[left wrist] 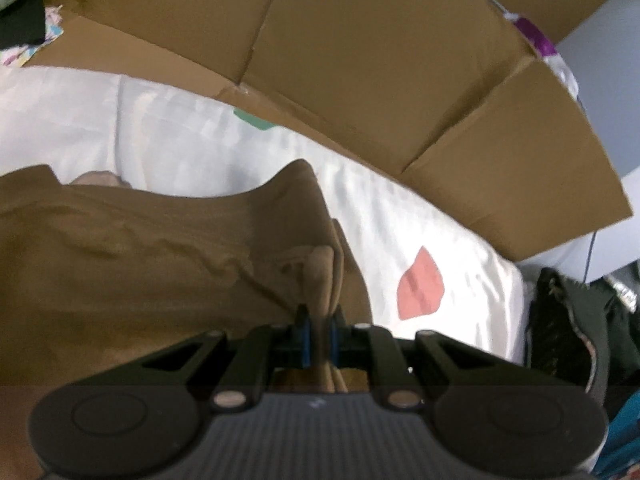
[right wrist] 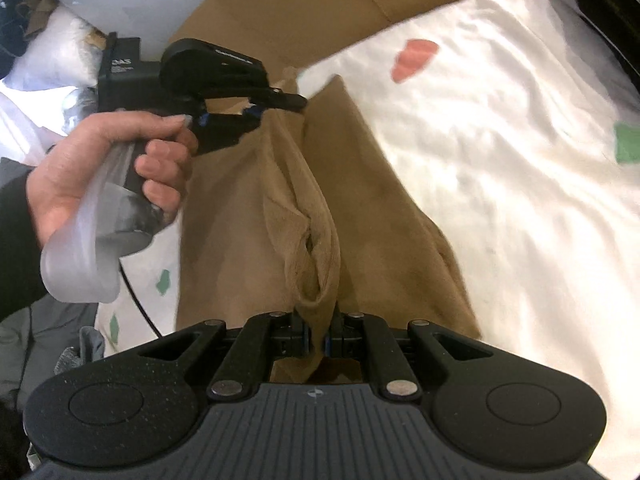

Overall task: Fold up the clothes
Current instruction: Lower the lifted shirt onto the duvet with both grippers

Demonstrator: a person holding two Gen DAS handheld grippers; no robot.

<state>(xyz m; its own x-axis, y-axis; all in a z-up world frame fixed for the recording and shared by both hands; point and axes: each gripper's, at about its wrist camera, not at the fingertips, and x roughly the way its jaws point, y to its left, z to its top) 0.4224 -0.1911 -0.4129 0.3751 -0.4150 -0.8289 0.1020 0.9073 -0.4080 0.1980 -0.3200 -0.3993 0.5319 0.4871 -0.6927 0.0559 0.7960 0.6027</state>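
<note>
A white bedsheet [right wrist: 500, 168] with red and green patches covers the bed. Flattened brown cardboard [left wrist: 360, 80] lies along its far edge. Behind it stands a pale grey wall [left wrist: 612, 60]. Light is bright.

tan garment [right wrist: 248, 208], white patterned sheet [right wrist: 500, 152]

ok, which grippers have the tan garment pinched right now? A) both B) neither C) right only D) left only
A: the left gripper and the right gripper each have a bunched fold of the tan garment clamped between closed fingers, over the white sheet.
</note>
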